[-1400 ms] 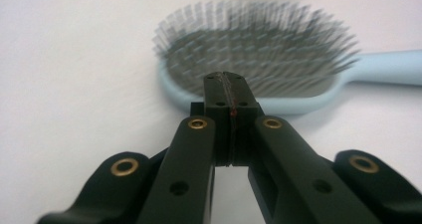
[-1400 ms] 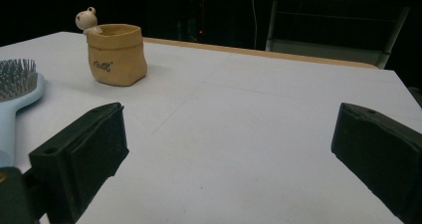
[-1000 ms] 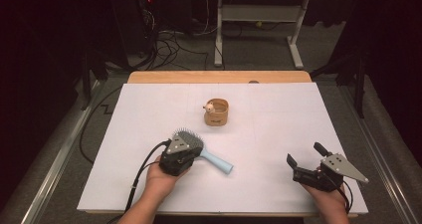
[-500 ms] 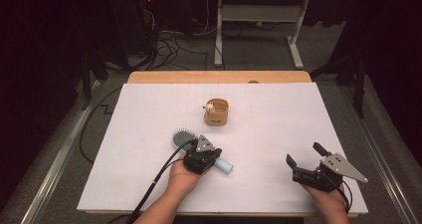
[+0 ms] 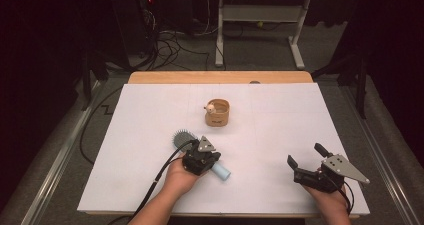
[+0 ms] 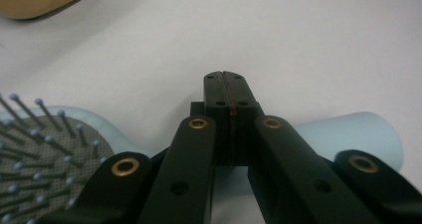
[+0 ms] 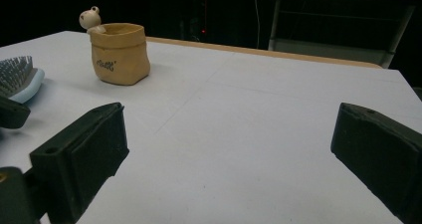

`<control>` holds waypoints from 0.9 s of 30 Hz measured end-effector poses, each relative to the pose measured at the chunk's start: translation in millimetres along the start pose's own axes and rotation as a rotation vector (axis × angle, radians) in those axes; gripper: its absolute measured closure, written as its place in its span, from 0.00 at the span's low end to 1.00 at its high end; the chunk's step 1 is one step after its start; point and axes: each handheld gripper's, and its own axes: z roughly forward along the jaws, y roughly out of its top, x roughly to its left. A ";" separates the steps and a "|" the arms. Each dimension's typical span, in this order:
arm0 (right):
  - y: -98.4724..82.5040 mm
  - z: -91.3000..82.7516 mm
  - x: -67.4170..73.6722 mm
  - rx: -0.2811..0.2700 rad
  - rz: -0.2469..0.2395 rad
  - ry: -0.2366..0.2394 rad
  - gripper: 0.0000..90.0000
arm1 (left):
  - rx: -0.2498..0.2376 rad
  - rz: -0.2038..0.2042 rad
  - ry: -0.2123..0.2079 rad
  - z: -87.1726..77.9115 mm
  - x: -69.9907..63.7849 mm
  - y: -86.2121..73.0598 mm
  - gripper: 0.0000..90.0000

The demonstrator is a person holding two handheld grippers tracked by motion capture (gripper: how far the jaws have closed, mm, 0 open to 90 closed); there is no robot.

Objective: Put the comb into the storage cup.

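A light blue hairbrush (image 5: 183, 138) lies bristles up on the white table top (image 5: 150, 115); its handle end (image 5: 223, 173) points to the front right. My left gripper (image 5: 202, 158) hovers over the middle of that handle. In the left gripper view its jaws (image 6: 229, 77) are shut together with nothing between them, and the handle (image 6: 348, 134) runs across beneath them with the bristled head (image 6: 40, 139) at the left. My right gripper (image 5: 306, 155) rests at the front right, open and empty. Its pads (image 7: 84, 149) stand wide apart.
A small tan cup (image 5: 217, 113) with a little figure on its rim stands mid-table, also visible as the tan cup (image 7: 119, 55) beyond the right jaws. A wooden edge (image 5: 220, 77) borders the far side. Cables and a desk frame (image 5: 260, 20) lie on the floor behind.
My left gripper has slid to the right along the hairbrush, from beside its head to over the handle's middle. The brush and the right gripper have stayed put.
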 end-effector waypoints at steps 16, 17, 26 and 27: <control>0.0 -0.9 -0.4 0.000 0.004 -0.006 0.03 | 0.057 0.069 0.045 -36.2 2.4 -36.6 1.00; -0.1 -0.8 -0.6 0.000 0.007 -0.005 0.03 | 0.057 0.069 0.045 -36.2 2.4 -36.6 1.00; 0.1 -0.8 -0.1 0.000 0.005 -0.006 0.03 | 0.064 0.062 0.072 -54.3 11.4 -54.3 1.00; -0.1 -0.7 -0.5 0.000 0.007 -0.007 0.03 | 0.065 0.059 0.075 -56.4 13.3 -56.1 1.00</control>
